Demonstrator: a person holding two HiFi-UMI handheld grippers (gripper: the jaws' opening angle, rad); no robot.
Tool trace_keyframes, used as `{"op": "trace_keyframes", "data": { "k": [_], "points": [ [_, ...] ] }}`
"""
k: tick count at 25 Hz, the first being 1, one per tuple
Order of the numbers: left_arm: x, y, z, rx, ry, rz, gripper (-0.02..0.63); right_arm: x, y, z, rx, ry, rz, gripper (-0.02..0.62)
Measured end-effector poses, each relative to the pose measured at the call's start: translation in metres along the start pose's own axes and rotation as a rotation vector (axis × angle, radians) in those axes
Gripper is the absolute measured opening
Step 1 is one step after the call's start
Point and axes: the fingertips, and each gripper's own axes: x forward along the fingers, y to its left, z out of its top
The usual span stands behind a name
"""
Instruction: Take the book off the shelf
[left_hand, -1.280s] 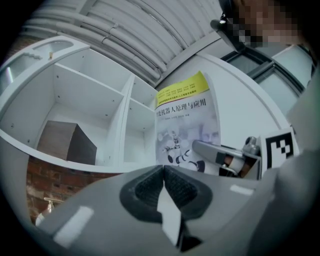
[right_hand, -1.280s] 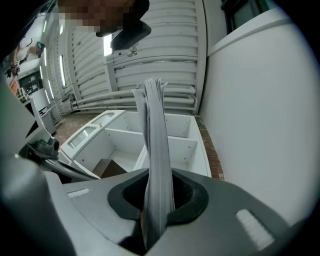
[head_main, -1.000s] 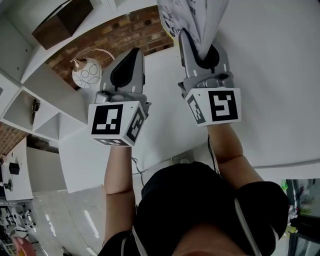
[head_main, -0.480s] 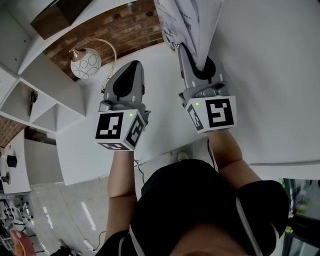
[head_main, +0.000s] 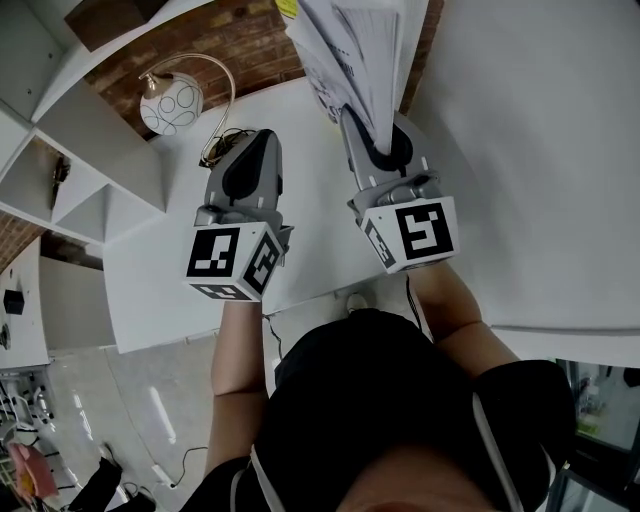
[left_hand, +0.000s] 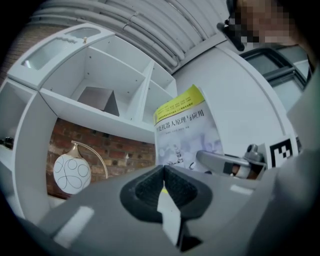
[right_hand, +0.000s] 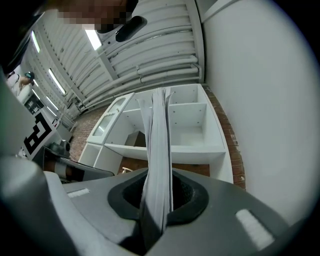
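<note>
Book (head_main: 350, 55) apparently clear of shelf (head_main: 95, 125)

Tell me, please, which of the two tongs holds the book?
The right tongs, shut on the book; the left tongs are shut with nothing between them.

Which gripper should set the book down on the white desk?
Right. The right gripper is clamped on the book, so it can simply lower it; the left gripper is shut and empty beside it.
</note>
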Motion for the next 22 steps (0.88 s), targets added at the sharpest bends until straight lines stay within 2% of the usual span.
{"op": "trace_keyframes", "data": {
  "k": [11, 22],
  "points": [
    [-0.027, 0.027, -0.028, -0.031, 0.054, 0.078, 0.009, 0.006, 0.044, -0.037, 0.083, 0.087, 0.116, 0.064],
    [-0.059, 0.054, -0.047, -0.053, 0.076, 0.162, 0.009, 0.007, 0.097, -0.054, 0.106, 0.141, 0.258, 0.064]
  ]
}}
